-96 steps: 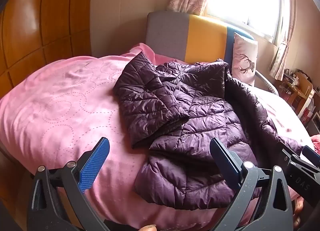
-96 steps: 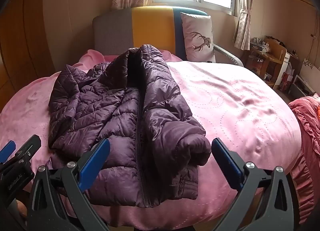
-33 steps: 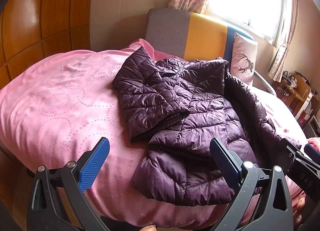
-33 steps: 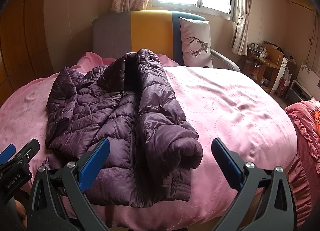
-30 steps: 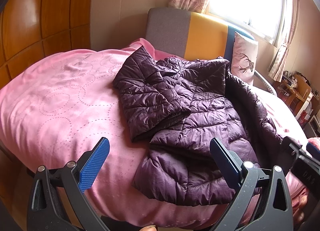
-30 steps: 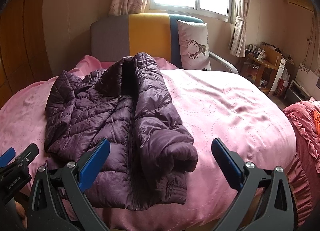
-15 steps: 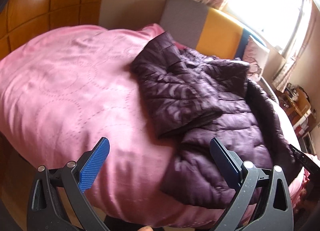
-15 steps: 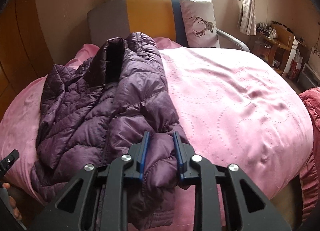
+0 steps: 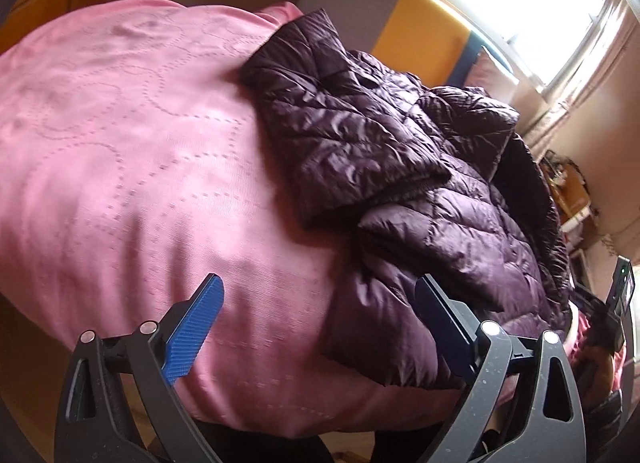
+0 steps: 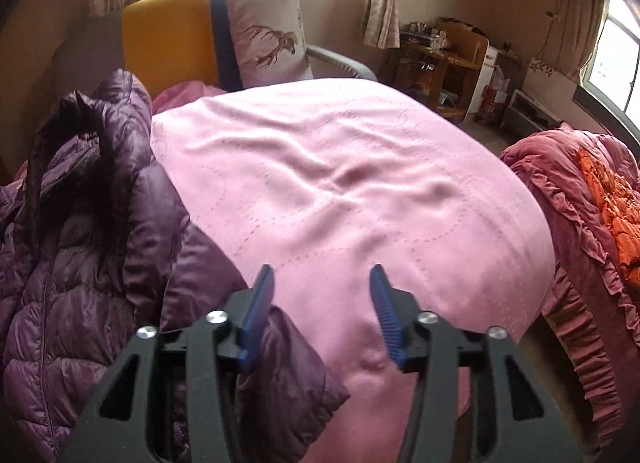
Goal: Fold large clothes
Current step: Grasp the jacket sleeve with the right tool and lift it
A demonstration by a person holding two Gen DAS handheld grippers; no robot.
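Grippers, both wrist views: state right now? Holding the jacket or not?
Left gripper: open, holding nothing; the jacket hem lies by one finger.
Right gripper: jaws opening, nothing between them; only the pink bedspread shows in the gap.

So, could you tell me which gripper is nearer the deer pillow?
Right. The right gripper points over the bedspread towards the pillow; the left gripper sits at the jacket's hem.

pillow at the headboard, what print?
Pale pillow with a dark antlered deer drawing; clearest in the right wrist view.
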